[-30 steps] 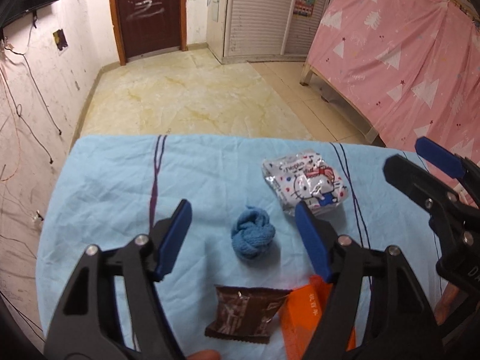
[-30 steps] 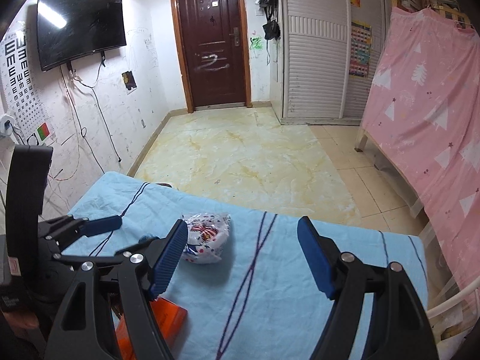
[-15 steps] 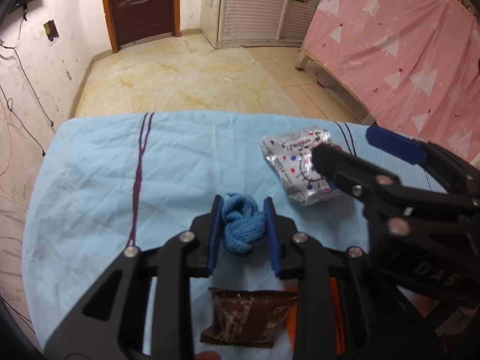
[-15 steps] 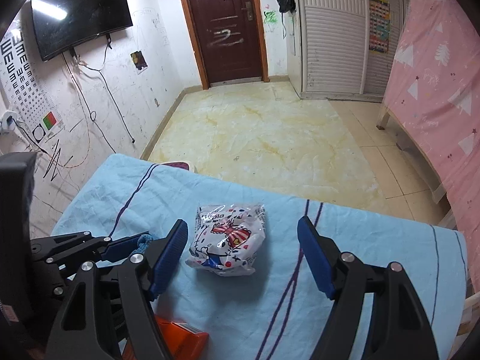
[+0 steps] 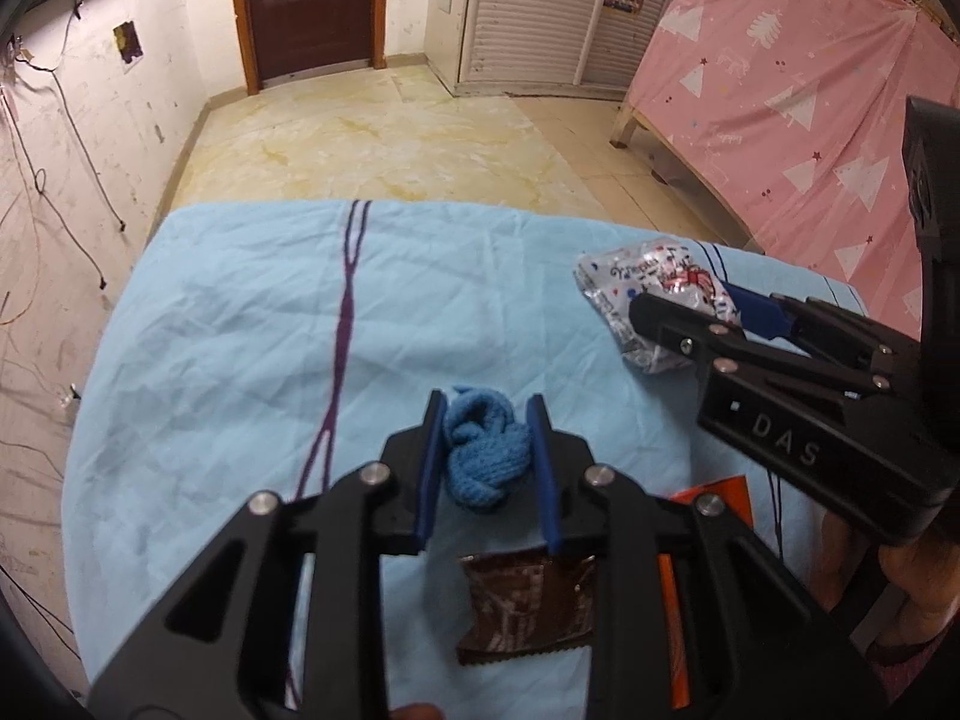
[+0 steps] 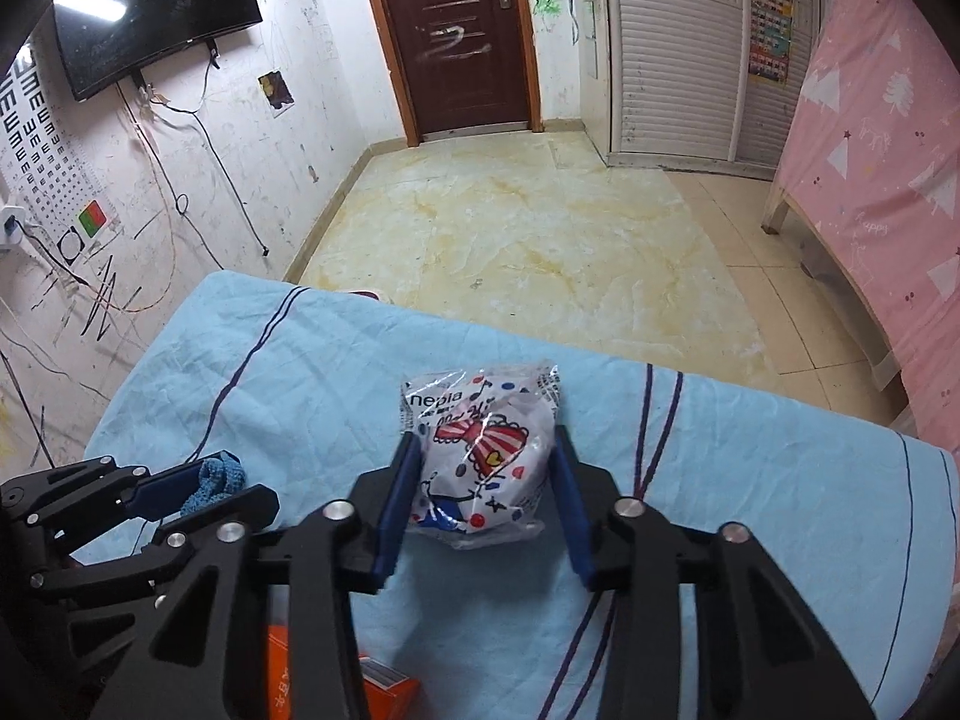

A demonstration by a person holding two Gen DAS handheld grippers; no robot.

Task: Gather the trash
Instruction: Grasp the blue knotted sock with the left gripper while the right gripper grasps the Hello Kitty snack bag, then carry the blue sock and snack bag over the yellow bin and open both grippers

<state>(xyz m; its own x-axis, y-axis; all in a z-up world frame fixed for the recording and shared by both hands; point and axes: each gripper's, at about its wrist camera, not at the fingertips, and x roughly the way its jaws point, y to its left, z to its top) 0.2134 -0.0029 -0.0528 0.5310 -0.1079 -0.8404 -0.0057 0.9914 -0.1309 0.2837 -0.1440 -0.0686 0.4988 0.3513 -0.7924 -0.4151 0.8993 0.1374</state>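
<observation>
Left gripper (image 5: pixel 487 457): we are clamping blue knitted ball (image 5: pixel 485 457) on light-blue sheet (image 5: pixel 240 324). Right gripper (image 6: pixel 485 495): we are squeezing printed tissue pack (image 6: pixel 483 462). Brown wrapper (image 5: pixel 528 609), orange packet (image 5: pixel 714 492) lying nearer.

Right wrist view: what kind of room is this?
Likely a lived-in home bedroom. A wall-mounted TV, a louvered wardrobe and a bed draped in pink sheet surround a table under blue cloth, with scribbled walls and an eye chart.
</observation>
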